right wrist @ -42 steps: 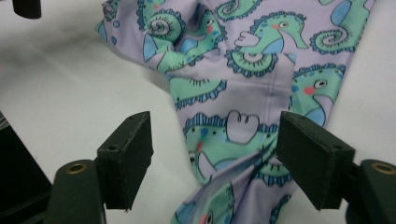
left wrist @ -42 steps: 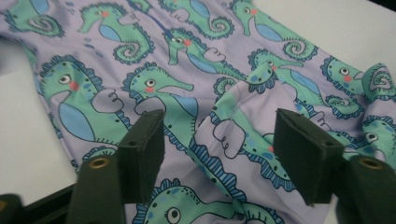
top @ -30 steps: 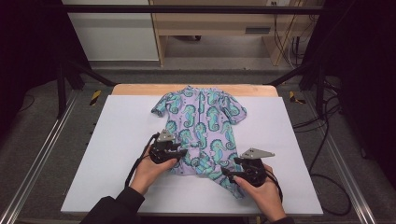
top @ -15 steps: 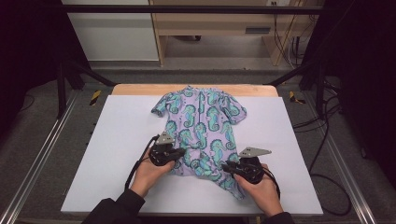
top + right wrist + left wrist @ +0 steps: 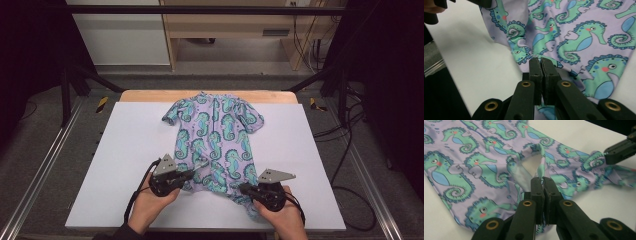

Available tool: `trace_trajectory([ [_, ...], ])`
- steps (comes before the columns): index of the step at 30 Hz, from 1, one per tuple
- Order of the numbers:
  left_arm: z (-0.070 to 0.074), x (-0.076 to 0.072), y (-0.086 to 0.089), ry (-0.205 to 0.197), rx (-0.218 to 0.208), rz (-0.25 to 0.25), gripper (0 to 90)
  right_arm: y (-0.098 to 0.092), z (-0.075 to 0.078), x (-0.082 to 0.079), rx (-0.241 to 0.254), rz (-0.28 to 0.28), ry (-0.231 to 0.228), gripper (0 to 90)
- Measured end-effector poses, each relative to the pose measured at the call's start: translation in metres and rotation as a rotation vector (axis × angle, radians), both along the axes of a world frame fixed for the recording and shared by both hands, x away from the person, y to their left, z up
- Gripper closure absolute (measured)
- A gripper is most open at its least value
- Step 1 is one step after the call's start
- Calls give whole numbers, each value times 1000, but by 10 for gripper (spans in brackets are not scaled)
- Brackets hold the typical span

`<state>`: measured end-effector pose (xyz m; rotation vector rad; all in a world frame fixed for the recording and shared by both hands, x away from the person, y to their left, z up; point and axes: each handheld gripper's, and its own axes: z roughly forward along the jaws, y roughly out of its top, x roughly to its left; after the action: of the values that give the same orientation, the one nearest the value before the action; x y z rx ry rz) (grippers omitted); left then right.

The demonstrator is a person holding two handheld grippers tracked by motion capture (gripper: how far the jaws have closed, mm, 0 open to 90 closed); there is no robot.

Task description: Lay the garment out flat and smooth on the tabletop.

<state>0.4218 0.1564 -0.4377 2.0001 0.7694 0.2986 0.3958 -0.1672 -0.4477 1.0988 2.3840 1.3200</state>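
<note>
- A small lilac short-sleeved stretch-fabric bodysuit [image 5: 215, 137], printed all over with green seahorses with blue bellies and dark blue outlines, lies flat on the white bench [image 5: 120, 145], neck end away from the person and leg end nearest the two tools.
- A dark seam or zip line runs down the middle of its chest; the sleeves spread to either side, and the far part lies smooth.
- The left tool [image 5: 196, 169] has its black jaws pressed together on a fold of the garment's lower hem. In the left gripper view [image 5: 543, 180] the cloth rises just ahead of the jaw tips into a small peaked loop, showing the pale inner side of the fabric.
- The right tool [image 5: 242, 189] is likewise clamped on the garment's edge at the other leg. In the right gripper view [image 5: 540, 61] a thin edge of printed cloth sits pinched between the closed jaws, and the seahorse fabric spreads ahead of and to the right of them.
- The jaws of both tools have just been closing, with cloth between them.
- Between the two tools the hem is gathered and rumpled, lifted a little off the bench.
- In the left gripper view the other tool grips a bunched corner of fabric far ahead to the right.
</note>
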Motion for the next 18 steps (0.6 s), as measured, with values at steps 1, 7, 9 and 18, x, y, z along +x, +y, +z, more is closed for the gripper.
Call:
trace_trajectory([
  [1, -1, -6, 0, -1, -1, -5, 876, 2, 1, -5, -6, 8, -1, 885],
  [7, -11, -41, 1, 8, 18, -45, 877, 14, 3, -27, -25, 47, -14, 885],
  [9, -14, -48, 2, 11, 25, -50, 876, 18, 2, -34, -34, 61, -16, 885],
  [18, -20, -74, 16, 2, 41, -19, 738, 30, -13, -56, -77, 102, 21, 883],
])
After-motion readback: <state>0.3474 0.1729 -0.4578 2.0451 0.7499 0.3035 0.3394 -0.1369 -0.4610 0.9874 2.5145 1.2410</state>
